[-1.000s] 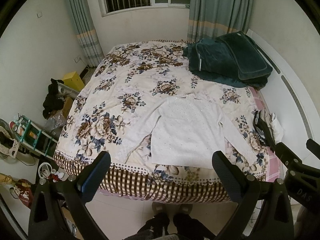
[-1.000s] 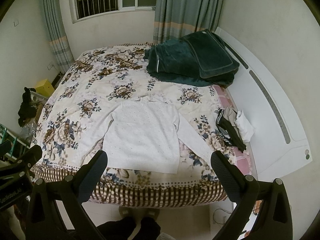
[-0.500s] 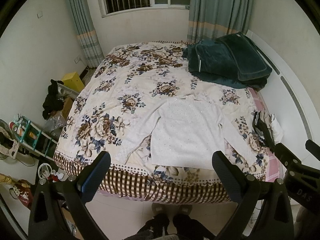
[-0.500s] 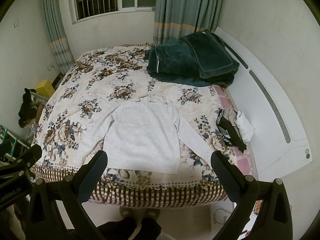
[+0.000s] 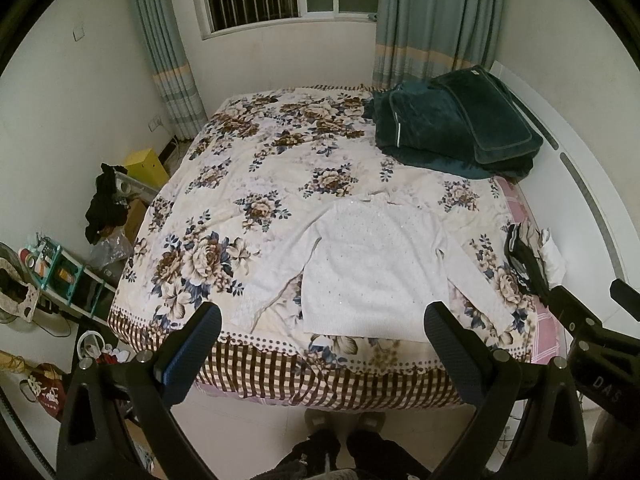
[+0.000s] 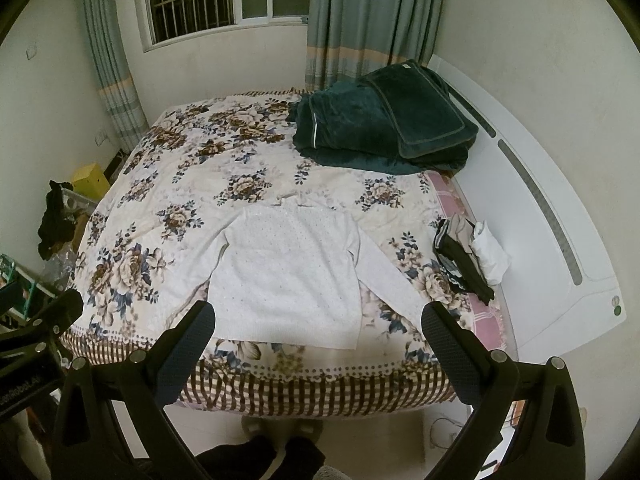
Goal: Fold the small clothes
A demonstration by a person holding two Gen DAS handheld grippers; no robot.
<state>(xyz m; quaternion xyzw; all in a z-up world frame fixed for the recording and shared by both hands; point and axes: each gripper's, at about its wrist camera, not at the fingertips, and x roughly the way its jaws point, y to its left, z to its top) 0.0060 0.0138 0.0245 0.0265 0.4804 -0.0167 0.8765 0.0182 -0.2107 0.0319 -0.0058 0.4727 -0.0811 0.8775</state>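
A small white knitted sweater lies flat, sleeves spread, near the front edge of the bed with the floral cover; it also shows in the right wrist view. My left gripper is open and empty, held high above the bed's front edge. My right gripper is open and empty at about the same height. A small pile of dark and white clothes lies at the bed's right edge, also seen in the left wrist view.
A folded dark green blanket sits at the bed's far right. A white headboard runs along the right. Shelves and clutter and a yellow box stand left of the bed. The person's feet stand on the floor below.
Both grippers have drawn slightly back and up from the bed, so the sweater sits a little farther away in view. The sweater has not moved.
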